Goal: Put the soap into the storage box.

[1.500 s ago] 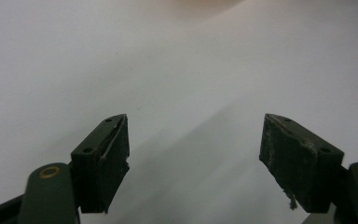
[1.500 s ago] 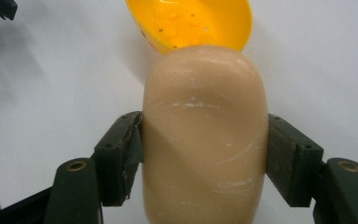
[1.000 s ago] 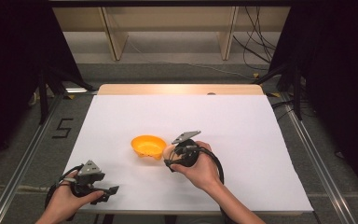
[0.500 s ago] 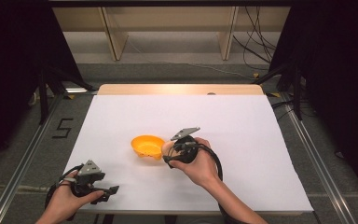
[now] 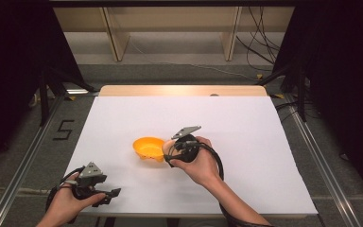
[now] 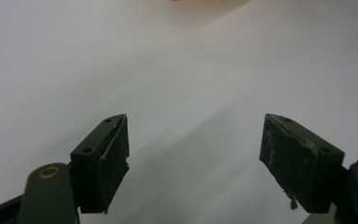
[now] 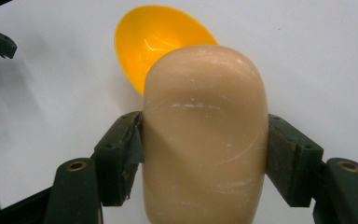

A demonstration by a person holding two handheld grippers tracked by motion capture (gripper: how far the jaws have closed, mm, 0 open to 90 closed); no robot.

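A smooth beige rounded lump is clamped between the jaws of my right gripper, which is shut on it. Just beyond the lump, an empty orange bowl lies on the white table. In the high view the right gripper sits right beside the orange bowl, at its right rim, pointing left. My left gripper rests near the table's front left corner. Its jaws stand wide open over bare white table in the left gripper view.
The white table top has a wooden strip along its far edge. Metal rails run along both sides of the table. Black cables trail from both grippers toward the front edge.
The right gripper has risen slightly beside the bowl with the beige lump still in it. The left gripper has not moved.
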